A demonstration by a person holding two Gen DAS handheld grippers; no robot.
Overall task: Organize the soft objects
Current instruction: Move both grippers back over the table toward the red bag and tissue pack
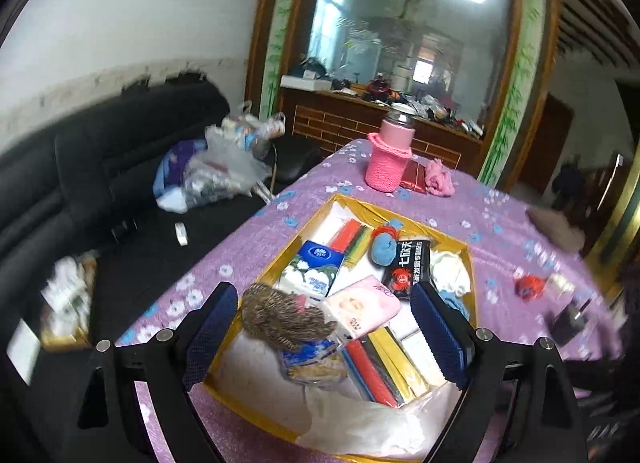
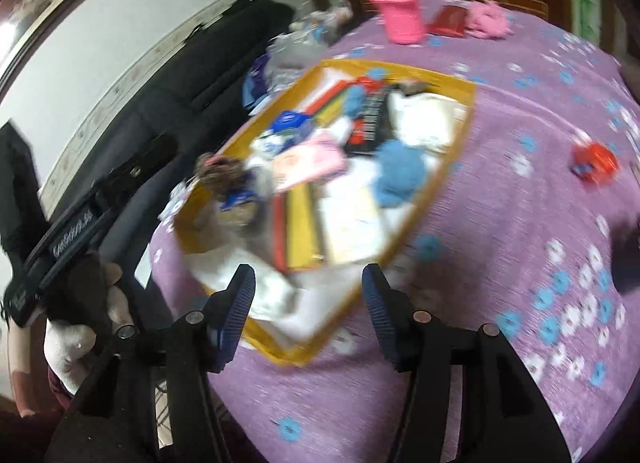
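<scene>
A gold-rimmed shallow box [image 1: 404, 219] [image 2: 400, 71] lies on a purple flowered tablecloth [image 2: 500, 263]. It holds a brown spiky plush [image 1: 284, 319] [image 2: 218, 173], a pink tissue pack [image 1: 362, 305] [image 2: 308, 161], a blue knitted piece [image 1: 384, 247], white cloth [image 1: 450, 269], a blue fluffy item [image 2: 398, 171], coloured sheets and a white plastic bag [image 1: 360, 423]. My left gripper [image 1: 326, 333] hangs open above the box's near half, over the plush and tissue pack, its pads touching neither. My right gripper [image 2: 308, 311] is open above the box's near corner, nothing between its fingers.
On the cloth beyond the box stand a pink knitted bottle sleeve [image 1: 388, 159] [image 2: 398, 11], a red wallet [image 1: 414, 179] and a pink fluffy item [image 1: 440, 179] [image 2: 488, 19]. A small red object [image 1: 528, 285] [image 2: 594, 161] lies right. A black sofa [image 1: 100, 183] with plastic bags [image 1: 224, 167] borders the table's left.
</scene>
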